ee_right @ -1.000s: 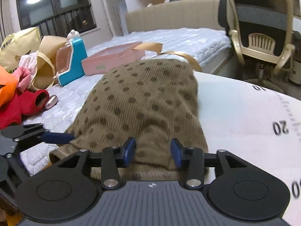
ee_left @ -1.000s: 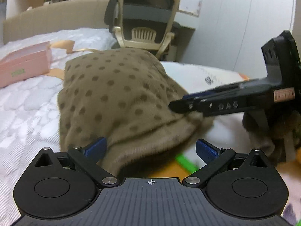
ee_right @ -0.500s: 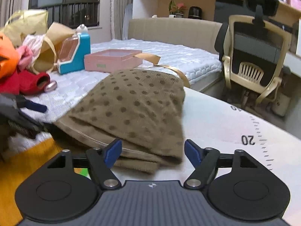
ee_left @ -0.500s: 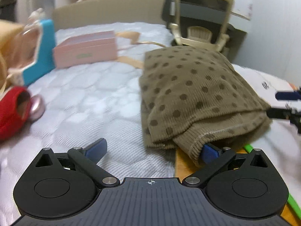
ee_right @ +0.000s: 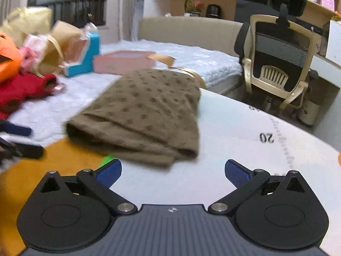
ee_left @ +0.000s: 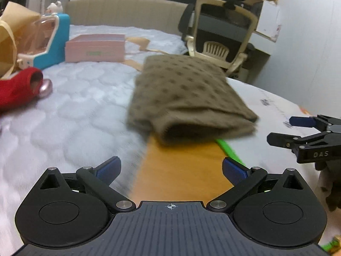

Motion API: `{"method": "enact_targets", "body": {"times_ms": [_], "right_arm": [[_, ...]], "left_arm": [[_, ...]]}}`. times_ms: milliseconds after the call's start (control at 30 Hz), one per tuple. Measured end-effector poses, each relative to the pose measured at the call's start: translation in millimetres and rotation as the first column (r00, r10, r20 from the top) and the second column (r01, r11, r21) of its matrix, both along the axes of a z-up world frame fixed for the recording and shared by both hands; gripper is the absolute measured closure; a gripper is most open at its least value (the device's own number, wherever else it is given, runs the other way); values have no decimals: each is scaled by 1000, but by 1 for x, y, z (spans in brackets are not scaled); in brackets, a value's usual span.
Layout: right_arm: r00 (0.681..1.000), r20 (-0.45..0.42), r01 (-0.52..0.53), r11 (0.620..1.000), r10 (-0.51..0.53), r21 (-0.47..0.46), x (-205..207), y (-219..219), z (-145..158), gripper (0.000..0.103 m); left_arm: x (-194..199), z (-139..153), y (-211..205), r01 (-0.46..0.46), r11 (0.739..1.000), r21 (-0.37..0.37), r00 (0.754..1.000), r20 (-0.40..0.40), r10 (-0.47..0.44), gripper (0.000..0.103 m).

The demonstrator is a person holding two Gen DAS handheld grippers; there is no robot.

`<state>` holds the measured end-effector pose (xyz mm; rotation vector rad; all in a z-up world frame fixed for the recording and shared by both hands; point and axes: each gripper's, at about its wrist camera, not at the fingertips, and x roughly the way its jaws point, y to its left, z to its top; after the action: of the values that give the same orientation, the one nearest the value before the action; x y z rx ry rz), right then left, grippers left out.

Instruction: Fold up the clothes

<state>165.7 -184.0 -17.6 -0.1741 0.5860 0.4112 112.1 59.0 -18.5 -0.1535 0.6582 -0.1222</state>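
Holding: I have both grippers off the cloth, and neither one carries anything.
Left gripper (ee_left: pixel 169 168): fingers spread wide, nothing between them, hanging just short of the near edge of the garment.
Right gripper (ee_right: pixel 173 170): spread about as wide, nothing held; from the left camera I see it off to the right side, clear of the cloth.
Garment (ee_left: pixel 187 98): a brown dotted knit lying as a compact layered rectangle, with a doubled edge facing me. It sits partly on the quilted white bed cover (ee_left: pixel 70 111) and partly on the white mat (ee_right: pixel 245 140) with printed numbers.
Under it: an orange sheet (ee_left: pixel 183 170) and a green strip (ee_left: pixel 229 151) show at the near edge.
Stage, as I judge it: the piece already lies folded. I cannot tell whether one more fold is wanted or whether this one is finished.
Doing it well: if I fold again, I would take both near corners through all layers at once, so the lower layer does not drag out, and lift evenly.
Care: the knit looks soft and thick, so a shallow pinch could slip.
Nearby: a red garment (ee_right: pixel 23 89) and a pink box (ee_left: pixel 94 48) lie well apart to the left.
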Motion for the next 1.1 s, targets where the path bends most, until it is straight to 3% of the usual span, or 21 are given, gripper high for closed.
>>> {"method": "enact_targets", "body": {"times_ms": [200, 300, 467, 700, 1100], "right_arm": [[999, -37, 7, 1000, -6, 24, -52, -21, -10, 0], [992, -107, 63, 998, -61, 15, -52, -31, -22, 0], [986, -133, 112, 992, -104, 55, -46, -39, -24, 0], [986, -125, 109, 994, -106, 16, -48, -34, -26, 0], [987, -124, 108, 994, -104, 25, -47, -37, -27, 0]], "left_arm": [[-35, -11, -32, -3, 999, 41, 1000, 27, 2, 0], [-39, -12, -39, 6, 998, 56, 1000, 29, -7, 0], [-37, -18, -42, 7, 998, 63, 1000, 10, -8, 0], [-34, -23, -44, 4, 998, 69, 1000, -2, -4, 0], [-33, -24, -47, 8, 996, 88, 1000, -2, -8, 0]]}}
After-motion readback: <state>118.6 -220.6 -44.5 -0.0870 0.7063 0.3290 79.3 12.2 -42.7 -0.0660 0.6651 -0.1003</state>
